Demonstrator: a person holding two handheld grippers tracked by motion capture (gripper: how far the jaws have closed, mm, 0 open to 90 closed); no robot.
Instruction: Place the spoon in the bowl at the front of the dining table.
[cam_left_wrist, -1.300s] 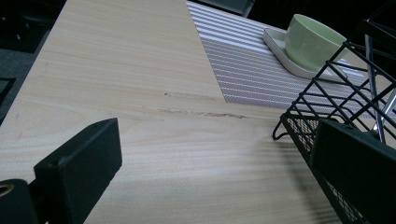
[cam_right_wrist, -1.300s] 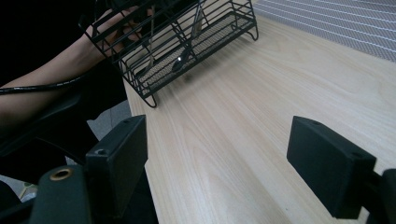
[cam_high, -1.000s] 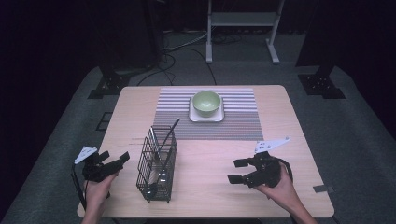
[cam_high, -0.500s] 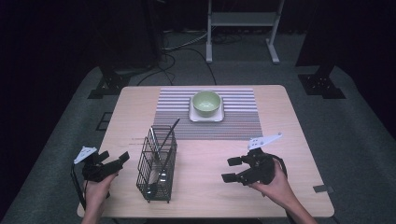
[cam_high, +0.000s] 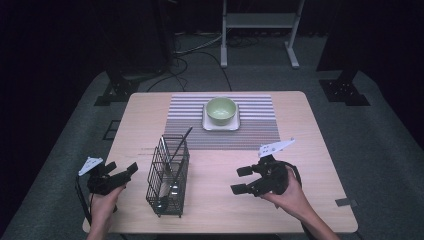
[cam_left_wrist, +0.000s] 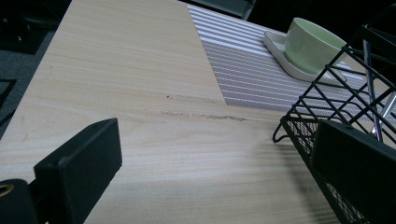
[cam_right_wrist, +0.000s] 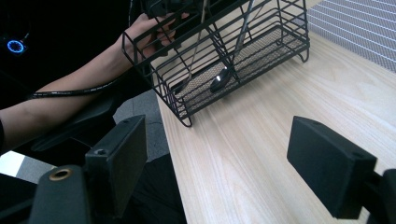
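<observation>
A: Where is the wire basket?
B: Near-left on the table, utensils inside, between both grippers.
A: Their jaws?
B: Left gripper and right gripper both spread apart, empty.

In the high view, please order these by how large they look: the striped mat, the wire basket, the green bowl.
1. striped mat
2. wire basket, though it stands nearer the camera
3. green bowl
</observation>
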